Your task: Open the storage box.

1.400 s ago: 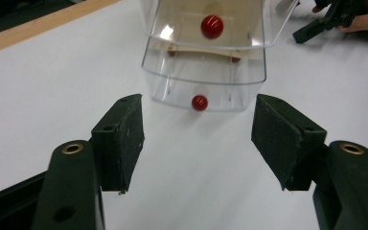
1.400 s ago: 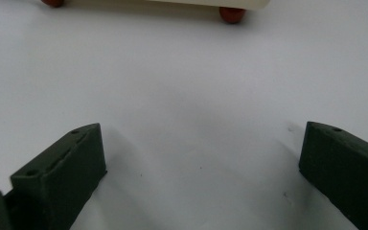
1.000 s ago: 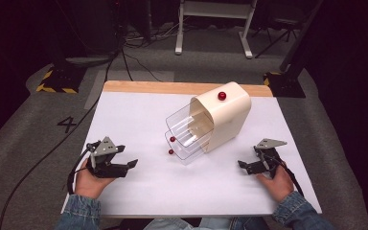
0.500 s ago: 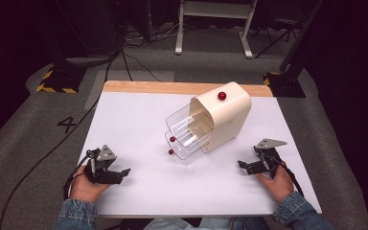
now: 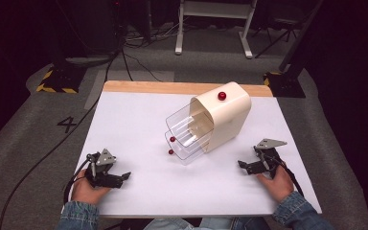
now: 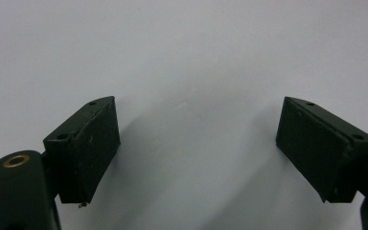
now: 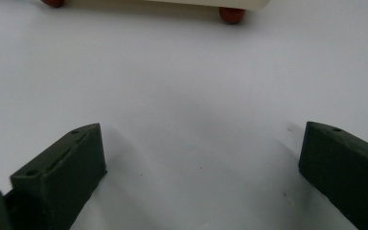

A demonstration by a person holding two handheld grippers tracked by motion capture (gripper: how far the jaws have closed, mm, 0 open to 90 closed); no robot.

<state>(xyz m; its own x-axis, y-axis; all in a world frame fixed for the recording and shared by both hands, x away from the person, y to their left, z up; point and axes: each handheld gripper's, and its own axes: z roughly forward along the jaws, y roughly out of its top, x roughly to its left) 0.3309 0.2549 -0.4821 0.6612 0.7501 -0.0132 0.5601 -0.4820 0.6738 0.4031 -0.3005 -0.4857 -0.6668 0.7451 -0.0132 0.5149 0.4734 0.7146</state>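
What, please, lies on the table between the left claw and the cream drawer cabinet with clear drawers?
Nothing: in the high view, the stretch of white tabletop between the open left claw and the cream drawer cabinet with clear drawers is bare.

My left hand-held gripper (image 5: 124, 176) has come down and back toward the lower left of the high view, and now sits low over the white worktop (image 5: 139, 124) close to its near edge. Its jaws have just been opening and now stand wide apart, with nothing but bare worktop between them in the left gripper view.
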